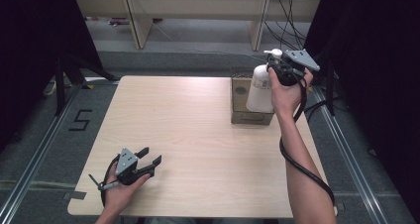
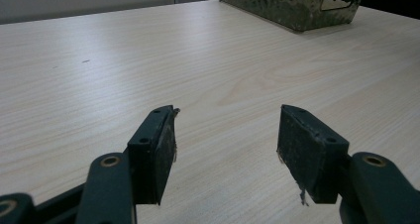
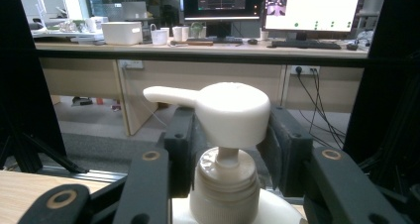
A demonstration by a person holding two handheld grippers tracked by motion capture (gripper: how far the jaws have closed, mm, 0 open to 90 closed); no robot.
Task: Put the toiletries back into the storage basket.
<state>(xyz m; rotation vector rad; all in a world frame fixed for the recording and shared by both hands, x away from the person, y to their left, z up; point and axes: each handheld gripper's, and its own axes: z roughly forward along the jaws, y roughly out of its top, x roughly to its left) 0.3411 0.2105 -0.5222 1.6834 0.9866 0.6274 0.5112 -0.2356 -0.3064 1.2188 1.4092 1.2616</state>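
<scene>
At the near left corner of a pale wooden table (image 1: 198,135), the left gripper (image 1: 150,160) rests low in a person's hand, its two black jaws spread wide with nothing between them. In the left gripper view the same gripper (image 2: 225,152) shows bare wood grain in the gap between its worn pads, and the edge of a dark box (image 2: 292,6) sits far across the tabletop.

Further back, at the table's far right, the person's right arm reaches forward with a black cable (image 1: 302,167) trailing along it. The right gripper (image 1: 277,65) is held up above the box (image 1: 250,102), clamped on the top of a white pump bottle (image 1: 260,87). The bottle hangs in front of the box, its base near the box's upper rim; whether it touches the box cannot be told. In the right gripper view the right gripper (image 3: 230,149) has its jaws pressed against both sides of the bottle's pump head (image 3: 223,107), with the spout pointing left.

Beyond the table stand desk legs (image 1: 136,21), and on the desk, lit monitors (image 3: 270,3).
</scene>
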